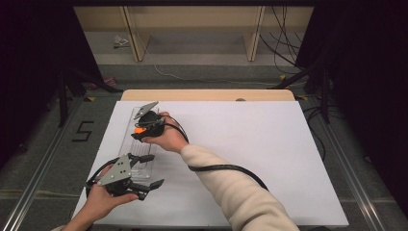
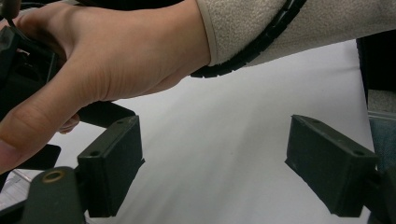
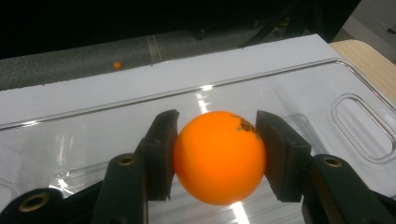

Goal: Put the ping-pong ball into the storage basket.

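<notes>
An orange ball (image 3: 219,156) with a dark print mark sits clamped between the two black pads of my right gripper (image 3: 217,154), held just over a clear plastic tray (image 3: 327,84). From above, the ball (image 1: 139,129) shows as a small orange spot under the right gripper (image 1: 142,129), above the tray (image 1: 129,126) at the left of the white table. My left gripper (image 1: 150,170) rests near the table's front left with its jaws spread wide. Its own view has both pads (image 2: 112,168) apart over bare white surface, the right hand and cream sleeve (image 2: 289,23) close ahead.
The white sheet (image 1: 250,154) covers the table; a strip of wooden tabletop (image 1: 207,95) lies at the far edge. A black cable (image 1: 226,168) trails along the right forearm. A small orange object (image 3: 117,65) lies on the grey floor beyond the table. Dark stands flank both sides.
</notes>
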The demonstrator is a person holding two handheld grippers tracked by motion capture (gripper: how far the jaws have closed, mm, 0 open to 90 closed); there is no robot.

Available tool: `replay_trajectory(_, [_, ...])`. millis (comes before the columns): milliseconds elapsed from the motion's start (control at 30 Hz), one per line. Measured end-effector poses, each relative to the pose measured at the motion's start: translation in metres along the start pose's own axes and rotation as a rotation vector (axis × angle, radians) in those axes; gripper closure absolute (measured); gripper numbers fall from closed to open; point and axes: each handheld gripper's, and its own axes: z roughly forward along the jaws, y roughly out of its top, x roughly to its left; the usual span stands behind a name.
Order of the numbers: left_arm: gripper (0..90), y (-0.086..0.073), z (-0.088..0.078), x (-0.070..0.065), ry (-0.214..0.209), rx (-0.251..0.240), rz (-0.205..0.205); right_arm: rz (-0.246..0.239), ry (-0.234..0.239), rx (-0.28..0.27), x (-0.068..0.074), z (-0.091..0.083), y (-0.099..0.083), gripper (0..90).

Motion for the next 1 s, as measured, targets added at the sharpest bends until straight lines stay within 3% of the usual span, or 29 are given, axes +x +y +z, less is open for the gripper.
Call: replay_trajectory(1000, [18.0,-0.0013,-0.0012,0.0018,0.004,0.000,-0.001,-0.001,0.019,0.028,0.0022,0.0102,-0.0041,51.2])
